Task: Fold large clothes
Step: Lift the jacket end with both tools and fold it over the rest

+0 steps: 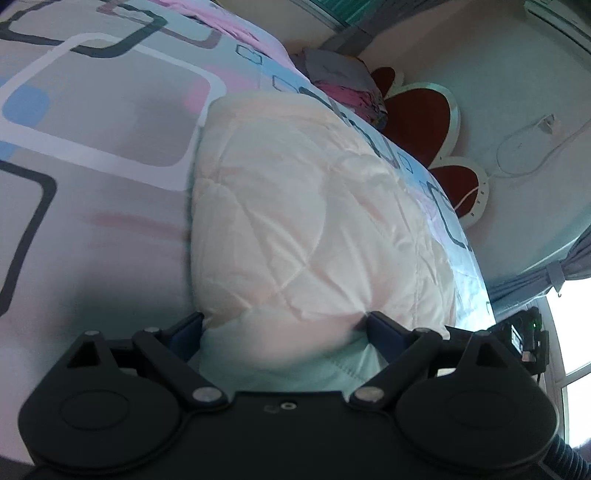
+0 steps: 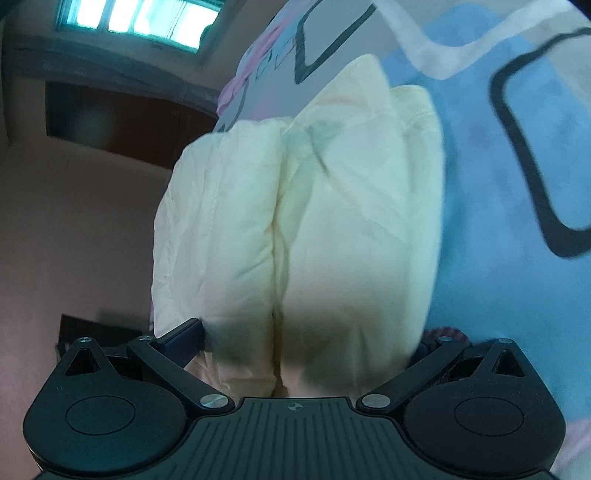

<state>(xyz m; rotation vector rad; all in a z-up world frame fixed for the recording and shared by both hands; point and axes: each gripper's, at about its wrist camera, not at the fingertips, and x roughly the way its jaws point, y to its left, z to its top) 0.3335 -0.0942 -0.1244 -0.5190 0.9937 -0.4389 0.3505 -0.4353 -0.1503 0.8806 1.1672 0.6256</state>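
While each hand-held gripper (image 1: 286,321) (image 2: 310,332) spreads wide around the folded quilt (image 1: 314,206), bedsheet (image 1: 92,129) lies free alongside.

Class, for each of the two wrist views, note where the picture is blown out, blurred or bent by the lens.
Left wrist view: the window at the right edge is blown out white; the quilt blurs near the jaws; the patterned bedsheet bulges with fisheye curve. Right wrist view: the window glares at top left, the room below is dim, and the bedsheet smears.
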